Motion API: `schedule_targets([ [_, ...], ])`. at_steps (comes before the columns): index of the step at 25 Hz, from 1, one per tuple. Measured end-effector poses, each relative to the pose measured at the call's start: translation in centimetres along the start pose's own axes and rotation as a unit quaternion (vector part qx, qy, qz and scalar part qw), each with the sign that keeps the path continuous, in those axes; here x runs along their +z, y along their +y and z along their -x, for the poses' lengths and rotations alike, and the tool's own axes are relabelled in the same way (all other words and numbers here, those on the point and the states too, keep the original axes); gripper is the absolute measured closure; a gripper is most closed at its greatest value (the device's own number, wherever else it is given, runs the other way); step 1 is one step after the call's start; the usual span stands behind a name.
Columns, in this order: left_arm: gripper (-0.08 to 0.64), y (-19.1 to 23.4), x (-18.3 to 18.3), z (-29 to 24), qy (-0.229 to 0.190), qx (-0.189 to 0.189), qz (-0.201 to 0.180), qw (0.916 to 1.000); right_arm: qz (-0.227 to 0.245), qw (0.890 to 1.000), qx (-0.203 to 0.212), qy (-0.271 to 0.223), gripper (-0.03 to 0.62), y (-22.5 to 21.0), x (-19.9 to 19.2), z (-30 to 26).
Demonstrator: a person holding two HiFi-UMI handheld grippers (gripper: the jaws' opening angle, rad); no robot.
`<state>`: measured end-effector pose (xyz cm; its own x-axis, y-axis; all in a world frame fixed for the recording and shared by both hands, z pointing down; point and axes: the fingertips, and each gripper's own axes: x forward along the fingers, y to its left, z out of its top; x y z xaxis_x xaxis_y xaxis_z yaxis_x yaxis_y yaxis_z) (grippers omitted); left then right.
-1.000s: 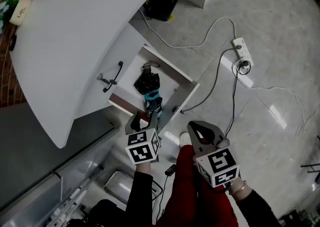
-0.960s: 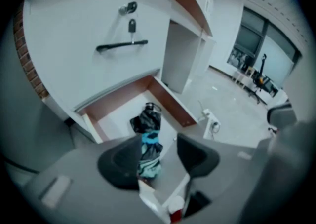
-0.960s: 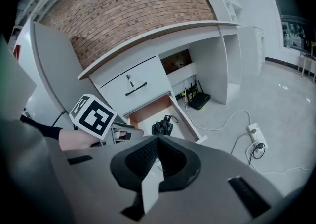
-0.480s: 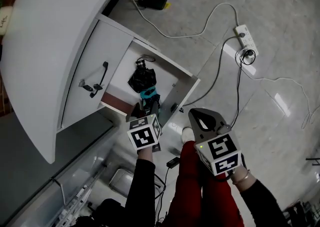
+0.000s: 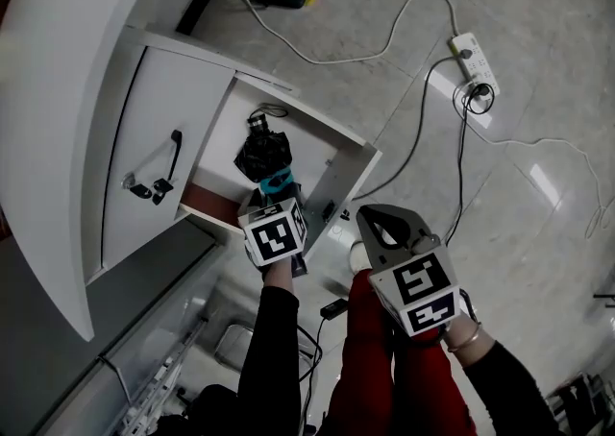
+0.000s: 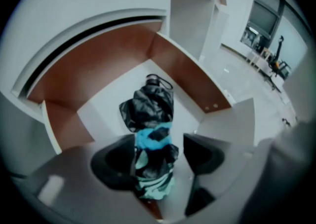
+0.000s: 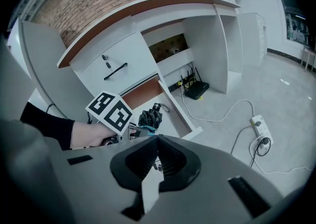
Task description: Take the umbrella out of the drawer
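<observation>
Umbrella (image 6: pixel 148 107) folded in open drawer (image 6: pixel 190 72), left claw (image 6: pixel 158 156) (opening) astride it

There's the folded umbrella (image 6: pixel 150 134), crumpled black cloth with a bright blue band round its middle and a pale patterned near end, lying flat on the white floor of the drawer (image 5: pixel 309 151); drawer pulled wide open, reddish-brown inner walls; strap loop at the umbrella's far end.

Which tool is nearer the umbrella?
Left. The left tool is over the drawer, jaws opening either side of the umbrella; the right tool hangs outside it, shut.
</observation>
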<state>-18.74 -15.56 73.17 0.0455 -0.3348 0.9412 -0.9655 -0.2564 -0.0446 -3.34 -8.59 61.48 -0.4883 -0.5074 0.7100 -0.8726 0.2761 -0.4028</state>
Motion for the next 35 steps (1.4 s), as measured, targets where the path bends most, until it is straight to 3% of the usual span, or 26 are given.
schedule_targets([
  [19, 0.257, 1.0, -0.8, -5.4, 0.056, 0.024, -0.019, 0.9980, 0.005, 1.000, 0.010, 0.028, 0.595, -1.5, -0.3, -3.3],
  [27, 0.258, 0.8, -0.3, -7.1, 0.044, 0.018, -0.038, 0.9981, 0.003, 0.999, 0.018, 0.036, 0.595, -1.2, -0.6, -3.9],
  [35, 0.253, 0.7, -0.8, -7.8, 0.067, 0.025, -0.028, 0.9971, 0.005, 0.999, 0.017, 0.038, 0.595, -1.2, -0.5, -4.3],
])
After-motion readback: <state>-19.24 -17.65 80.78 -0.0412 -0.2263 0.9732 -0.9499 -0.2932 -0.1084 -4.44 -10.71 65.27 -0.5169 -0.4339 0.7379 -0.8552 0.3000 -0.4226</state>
